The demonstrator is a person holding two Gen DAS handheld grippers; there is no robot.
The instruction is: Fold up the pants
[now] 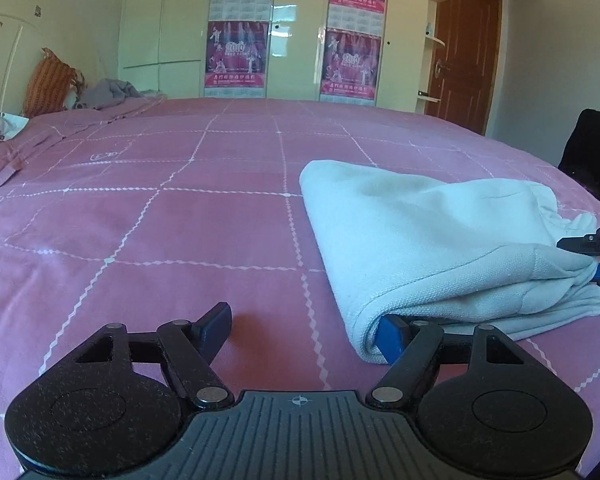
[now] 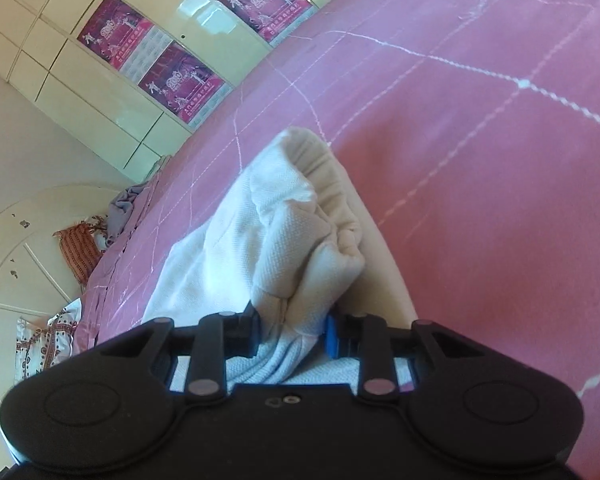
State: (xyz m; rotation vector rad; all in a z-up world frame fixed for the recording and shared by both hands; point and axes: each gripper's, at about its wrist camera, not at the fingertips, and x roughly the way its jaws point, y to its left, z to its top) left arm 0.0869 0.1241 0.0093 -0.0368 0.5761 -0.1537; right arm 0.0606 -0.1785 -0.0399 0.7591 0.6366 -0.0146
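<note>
Pink bedspread [image 1: 148, 216], folded white pants [image 2: 284, 240] apparently in right claw [image 2: 290, 330].

Tip of the left gripper's [image 1: 306, 326] blue finger [image 1: 392, 334] hidden under the folded white pants [image 1: 432, 240]. Right gripper [image 1: 592, 248] mostly cut off at the frame's right edge. Print on the wardrobe posters [image 1: 236, 54] too small to read.

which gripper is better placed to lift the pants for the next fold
Right. The right gripper is already pinched on the white pants, fabric bunched between its fingers. The left gripper is open at the pants' corner, gripping nothing.
</note>
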